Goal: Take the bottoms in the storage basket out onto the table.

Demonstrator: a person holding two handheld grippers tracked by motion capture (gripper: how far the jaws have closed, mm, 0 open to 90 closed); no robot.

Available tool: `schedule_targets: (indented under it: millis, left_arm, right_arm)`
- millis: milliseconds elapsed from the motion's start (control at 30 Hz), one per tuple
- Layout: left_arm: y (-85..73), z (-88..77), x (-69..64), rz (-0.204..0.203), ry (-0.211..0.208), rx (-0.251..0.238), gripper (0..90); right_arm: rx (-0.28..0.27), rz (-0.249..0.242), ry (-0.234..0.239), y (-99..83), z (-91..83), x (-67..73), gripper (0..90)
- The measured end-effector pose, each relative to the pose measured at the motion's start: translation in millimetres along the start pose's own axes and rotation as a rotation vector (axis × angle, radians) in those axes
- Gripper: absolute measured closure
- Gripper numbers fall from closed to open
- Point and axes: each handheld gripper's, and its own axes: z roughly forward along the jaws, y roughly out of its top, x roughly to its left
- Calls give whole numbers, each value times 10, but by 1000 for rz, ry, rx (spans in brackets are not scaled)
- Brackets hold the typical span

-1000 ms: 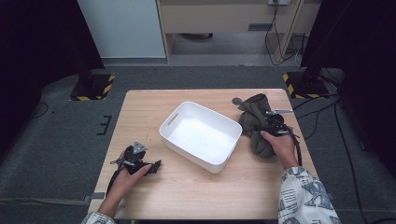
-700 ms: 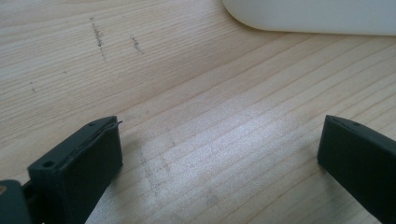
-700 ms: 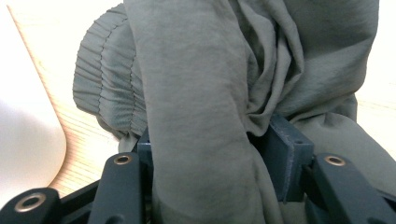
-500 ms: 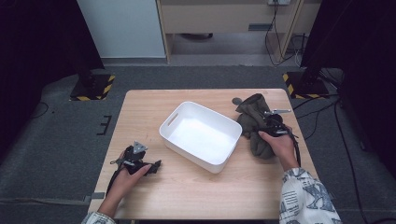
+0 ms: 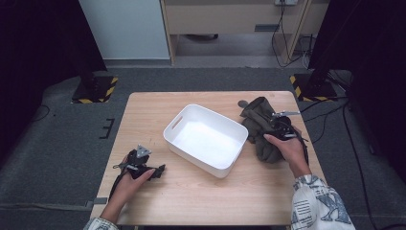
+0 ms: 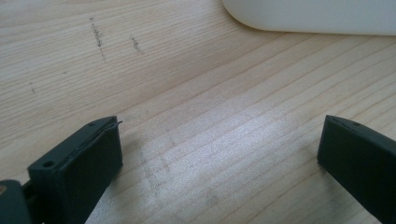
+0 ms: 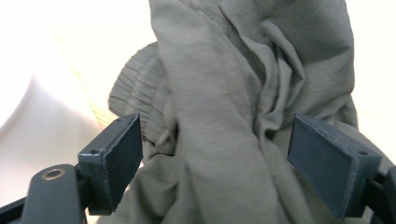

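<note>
The left gripper (image 5: 155,170) rests on the wooden table (image 5: 201,201), jaws spread over bare wood. Beyond them sits the white bin (image 5: 206,139), unlabelled. The right gripper (image 7: 212,158) has just been opening; the olive cloth (image 7: 233,93) lies bunched between its spread jaws.

On the table (image 5: 191,201), the tub (image 5: 206,139) sits at the middle. The crumpled garment (image 5: 258,127) lies just right of it; the left tool (image 5: 155,171) rests at the near left, well apart.
</note>
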Motion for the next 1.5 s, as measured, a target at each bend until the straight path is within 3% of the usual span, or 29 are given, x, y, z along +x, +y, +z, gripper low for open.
schedule_targets:
  millis: [267, 533, 733, 867, 1067, 1233, 1367, 1500]
  left_arm:
    - [-2, -2, 0, 2, -1, 0, 0]
    - [4, 5, 2, 0, -1, -2, 0]
    - [8, 1, 14, 7, -9, -1, 0]
    - [35, -32, 25, 12, 8, -18, 38]
    - [83, -98, -26, 25, 6, -47, 58]
    - [139, -146, -116, 37, 0, -61, 74]
    - [198, -175, -197, 5, -19, -101, 107]
    - [268, -216, -298, 3, -18, -139, 154]
  right_arm:
    - [-33, -18, 11, 59, -124, 56, 217]
    - [-80, -43, 40, 114, -308, 136, 337]
    - [-117, -77, 63, 125, -435, 166, 474]
    - [-143, -108, 92, 126, -490, 199, 593]
    - [-142, -130, 143, 120, -457, 268, 714]
    - [-148, -136, 170, 139, -415, 317, 732]
    - [-139, -144, 181, 131, -341, 366, 729]
    - [-119, -139, 179, 105, -226, 389, 723]
